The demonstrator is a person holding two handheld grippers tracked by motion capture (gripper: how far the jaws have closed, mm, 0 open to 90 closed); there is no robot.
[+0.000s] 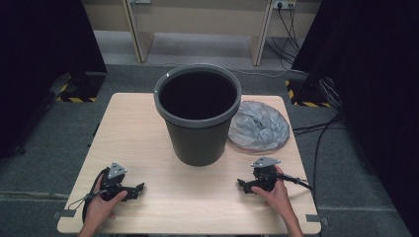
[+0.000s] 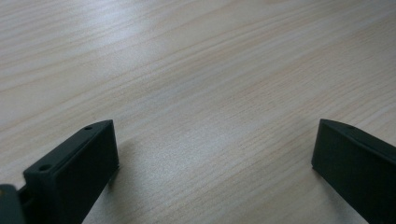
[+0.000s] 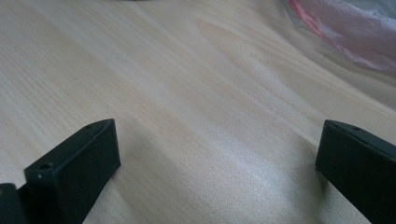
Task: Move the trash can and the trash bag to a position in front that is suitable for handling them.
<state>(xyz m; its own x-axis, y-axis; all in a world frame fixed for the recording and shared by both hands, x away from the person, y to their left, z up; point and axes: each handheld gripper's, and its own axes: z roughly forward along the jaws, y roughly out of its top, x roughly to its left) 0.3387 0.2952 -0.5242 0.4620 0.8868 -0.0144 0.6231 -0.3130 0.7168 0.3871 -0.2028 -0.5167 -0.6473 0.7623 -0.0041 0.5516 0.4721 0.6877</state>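
From above, a bin and crumpled bag stand beyond both grippers; left gripper and right gripper fingers gape wide over bare tabletop.

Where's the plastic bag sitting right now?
In the high view the crumpled plastic bag lies on the table's far right part, right beside the bin, beyond the right hand-held gripper.

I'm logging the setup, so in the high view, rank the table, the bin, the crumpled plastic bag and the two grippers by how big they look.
1. Table
2. Bin
3. Plastic bag
4. Left gripper and right gripper: they look alike, so no ranking between them.
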